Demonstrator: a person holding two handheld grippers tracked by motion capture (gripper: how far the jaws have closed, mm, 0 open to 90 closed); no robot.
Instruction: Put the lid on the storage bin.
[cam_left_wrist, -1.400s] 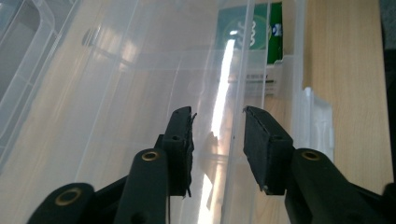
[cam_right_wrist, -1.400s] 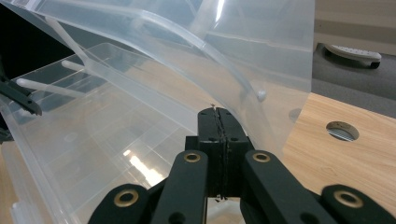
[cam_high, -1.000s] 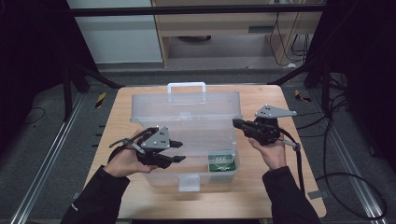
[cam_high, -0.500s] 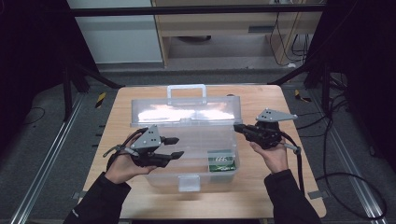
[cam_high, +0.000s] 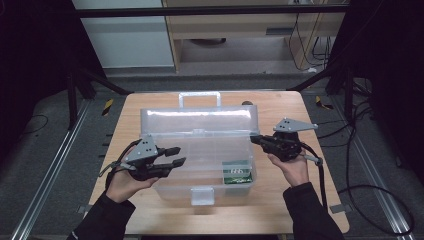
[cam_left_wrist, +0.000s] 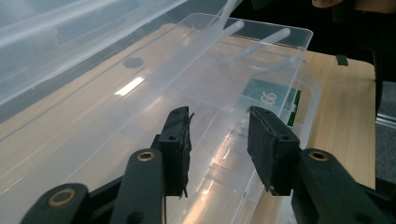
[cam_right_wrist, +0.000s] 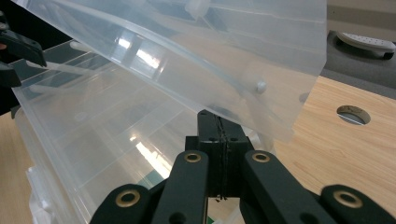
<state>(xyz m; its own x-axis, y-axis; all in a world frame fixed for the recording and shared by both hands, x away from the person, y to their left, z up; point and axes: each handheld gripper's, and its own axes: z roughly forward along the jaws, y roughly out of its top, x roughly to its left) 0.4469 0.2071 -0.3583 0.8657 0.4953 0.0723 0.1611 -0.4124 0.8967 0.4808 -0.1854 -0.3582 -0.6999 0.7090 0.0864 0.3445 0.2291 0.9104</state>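
A light wooden surface (cam_high: 280, 210) with a round hole (cam_right_wrist: 353, 115) stands on a grey floor (cam_high: 45, 150). Black cables (cam_high: 370, 195) trail at the right; a pale cabinet (cam_high: 125, 35) stands beyond.

Overhead, claw cameras share box (cam_high: 200, 150)

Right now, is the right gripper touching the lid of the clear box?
Cannot tell. In the right gripper view the shut right gripper sits right under the lid edge, but no view plainly shows contact or a gap.
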